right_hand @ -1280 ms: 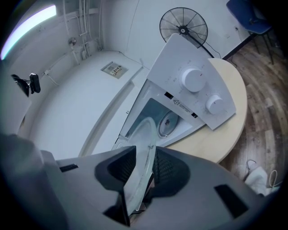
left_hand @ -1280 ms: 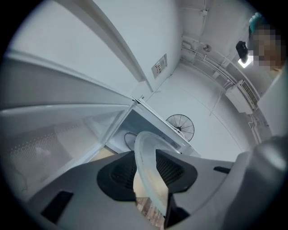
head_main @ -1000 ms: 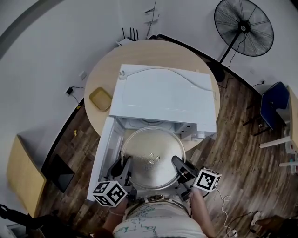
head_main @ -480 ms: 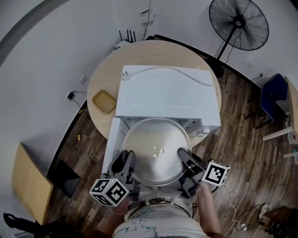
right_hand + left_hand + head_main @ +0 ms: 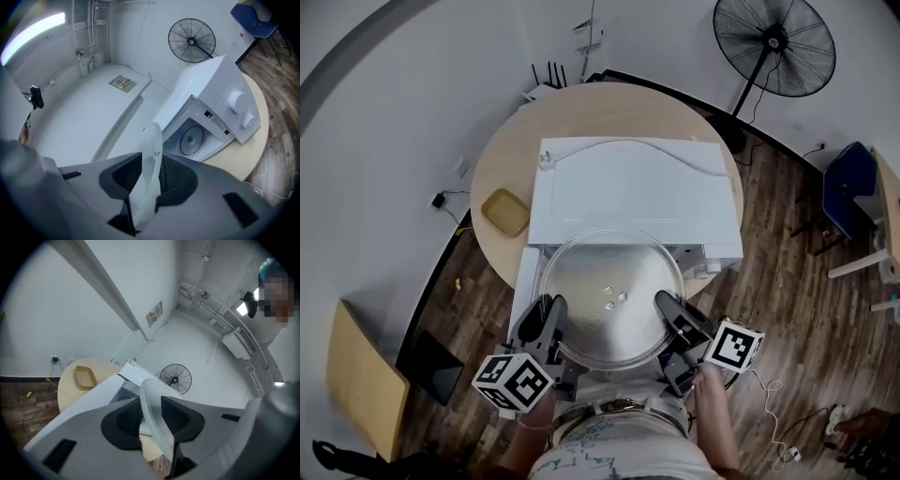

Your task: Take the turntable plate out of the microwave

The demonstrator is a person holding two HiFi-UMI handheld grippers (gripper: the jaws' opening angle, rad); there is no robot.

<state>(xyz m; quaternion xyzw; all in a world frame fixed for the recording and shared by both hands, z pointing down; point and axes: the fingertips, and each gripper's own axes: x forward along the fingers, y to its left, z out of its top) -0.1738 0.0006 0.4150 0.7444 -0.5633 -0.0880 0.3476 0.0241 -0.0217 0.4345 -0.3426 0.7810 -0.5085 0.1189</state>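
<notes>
Head view: the plate (image 5: 611,295) hangs level in front of the microwave (image 5: 637,187), outside its cavity. From this angle its far rim overlaps the front edge of the microwave's top. The left gripper (image 5: 547,317) clamps the plate's near-left rim and the right gripper (image 5: 668,311) its near-right rim, so the plate spans the gap between them. The microwave stands on a round table (image 5: 502,150), with a yellow tray (image 5: 504,212) just beside it. Its door (image 5: 523,281) hangs open on the left.

Left gripper view: the jaws are closed on the plate's rim. The rim runs edge-on between the ribbed pads and curves out past them towards the microwave.

Right gripper view: the jaws pinch the rim the same way, with the glass standing edge-on between the pads. The open cavity (image 5: 194,136) lies beyond, apart from the plate.
</notes>
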